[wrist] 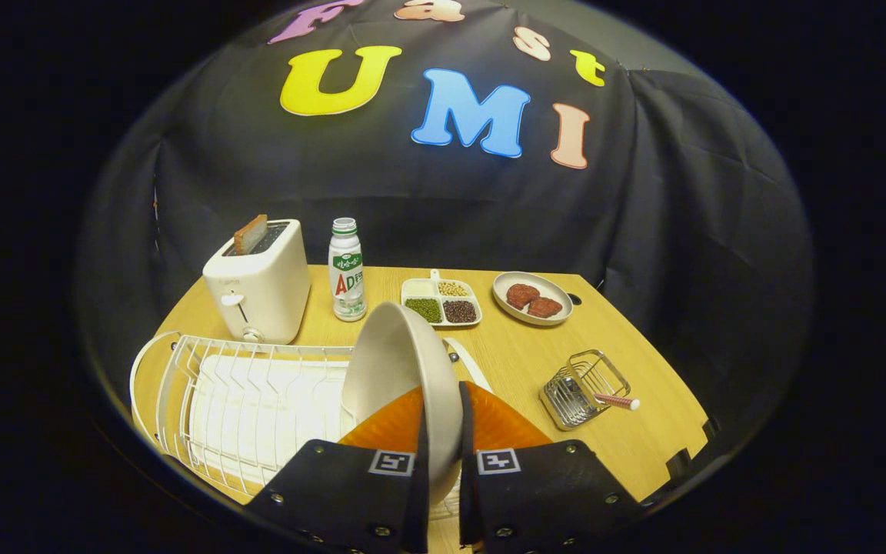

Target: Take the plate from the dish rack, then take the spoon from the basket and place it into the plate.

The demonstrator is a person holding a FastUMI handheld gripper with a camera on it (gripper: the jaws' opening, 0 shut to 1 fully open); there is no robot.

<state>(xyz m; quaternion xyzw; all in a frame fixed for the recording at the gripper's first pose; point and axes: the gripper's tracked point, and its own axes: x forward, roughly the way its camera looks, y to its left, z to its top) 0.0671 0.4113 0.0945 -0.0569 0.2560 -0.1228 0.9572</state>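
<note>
Plate point(397, 362), pale and round, stands on edge in the lower middle of the frame, its hollow face turned toward the left, and its rim runs down between the two fingers of the hand-held gripper point(441, 450). Both orange fingers point(385, 431) press on that rim from either side, so the hand-held gripper is closed on the plate. The plate's lowest part is hidden behind the black finger mounts, and whether it touches the dish rack cannot be told.

The white wire dish rack point(243, 400) lies in the lower left of the frame on the wooden worktop point(627, 346), just beside and partly behind the plate; its near edge is cut off by the gripper body. A white tray shows through its wires.

In the lower right of the frame, well apart from the plate, sits a small metal wire basket point(577, 385). The spoon point(618, 401) rests across its rim with a pale handle sticking out to the right; its bowl is inside the basket and hard to make out.

Further back, in the middle left of the frame, stands a white toaster point(262, 285) with a slice of bread point(249, 233) rising from one slot. Just right of it is a white bottle point(347, 269) with a green cap. Near the centre lies a divided dish point(441, 300) holding green, dark and pale grains, partly hidden by the plate's upper rim. To its right is a grey oval dish point(531, 298) with two brown pieces on it
</note>
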